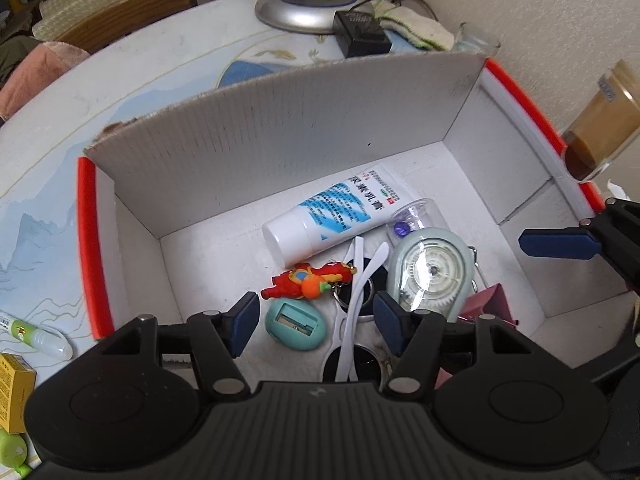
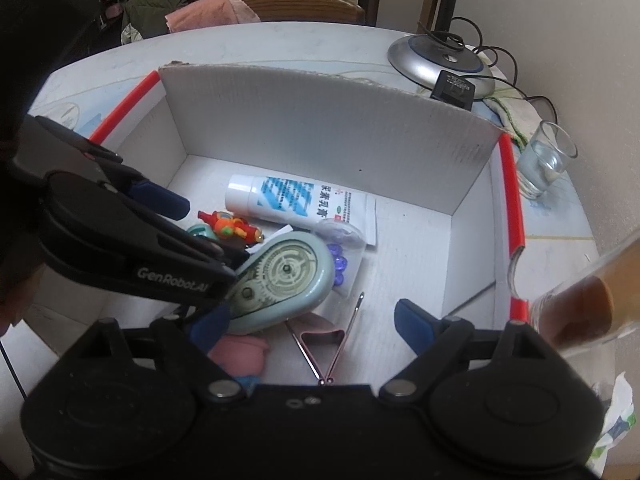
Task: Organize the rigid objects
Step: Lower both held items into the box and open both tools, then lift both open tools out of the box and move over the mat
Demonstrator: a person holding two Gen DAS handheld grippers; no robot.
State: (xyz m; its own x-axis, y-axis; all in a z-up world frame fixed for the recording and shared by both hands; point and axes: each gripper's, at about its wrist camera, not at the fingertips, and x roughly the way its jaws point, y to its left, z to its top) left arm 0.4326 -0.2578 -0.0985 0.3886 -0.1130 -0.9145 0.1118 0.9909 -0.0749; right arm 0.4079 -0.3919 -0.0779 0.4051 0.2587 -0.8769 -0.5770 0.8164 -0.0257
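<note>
— Two grippers hang over the white cardboard box with red-trimmed rim (image 1: 89, 240). From the left wrist view, the left gripper (image 1: 316, 326) has its jaws apart, holding nothing, above a teal egg-shaped pencil sharpener (image 1: 294, 328) and white-framed sunglasses (image 1: 352, 320).

— The right wrist view hides those two behind the left gripper (image 2: 192, 260). The right gripper (image 2: 312, 326) is also spread wide and empty, over a pink metal binder clip (image 2: 322, 338) and a pink rounded eraser-like piece (image 2: 240, 354).

— Farther in, both views show the pale green correction-tape dispenser (image 1: 430, 272), a red-and-orange toy keychain (image 1: 310, 280) and a white cream tube with blue print (image 1: 332, 216).

— Only the right view shows purple beads (image 2: 340, 264) in a clear bag clearly.

— Beyond the box, on the counter (image 1: 160, 80), stand a silver lamp base (image 1: 300, 8), and a glass of water (image 2: 544, 164).
</note>
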